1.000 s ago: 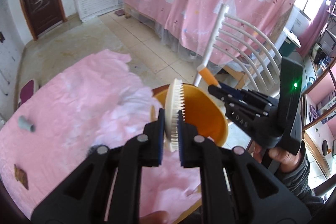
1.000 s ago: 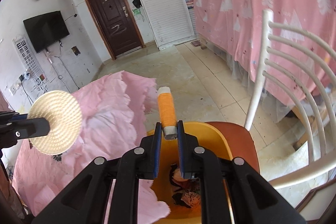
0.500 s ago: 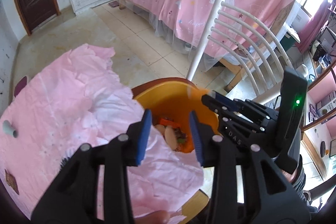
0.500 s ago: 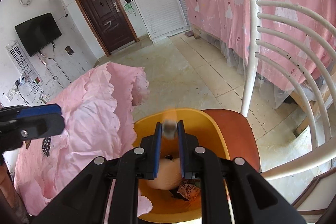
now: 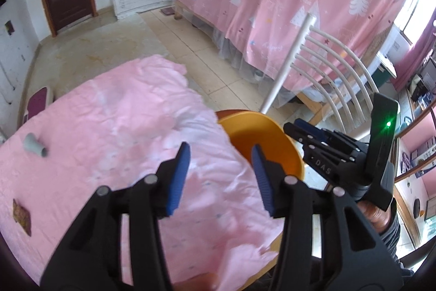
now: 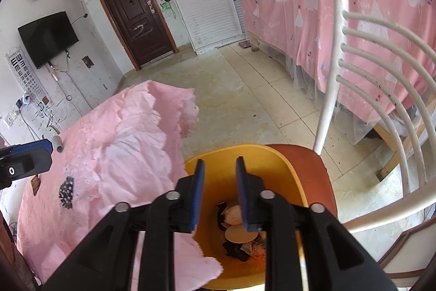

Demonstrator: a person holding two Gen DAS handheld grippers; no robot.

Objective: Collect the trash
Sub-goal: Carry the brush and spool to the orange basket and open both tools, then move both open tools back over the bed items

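Observation:
An orange bin [image 6: 245, 150] stands on a chair seat beside the pink-clothed table [image 5: 114, 143]. Trash lies in its bottom, with a cream round disc [image 6: 239, 233] on top. My right gripper [image 6: 220, 168] hangs over the bin, its jaws opening with nothing between them. My left gripper [image 5: 220, 154] is over the table edge just left of the bin [image 5: 261, 143], jaws opening and empty too. The right gripper [image 5: 313, 138] shows beyond the bin. On the cloth lie a grey tube [image 5: 35, 147] and a brown wrapper [image 5: 21, 214].
The white slatted chair back [image 6: 376, 78] rises right of the bin above the brown seat [image 6: 313, 171]. A black-and-white scrap [image 6: 66, 190] lies on the cloth. A pink bed curtain [image 5: 299, 4] hangs behind, across tiled floor. The left gripper [image 6: 24, 157] shows at the left edge.
The left gripper let go of the cream disc into the bin and drew back over the table. The right gripper released the orange spool, which dropped away. Both jaws have spread.

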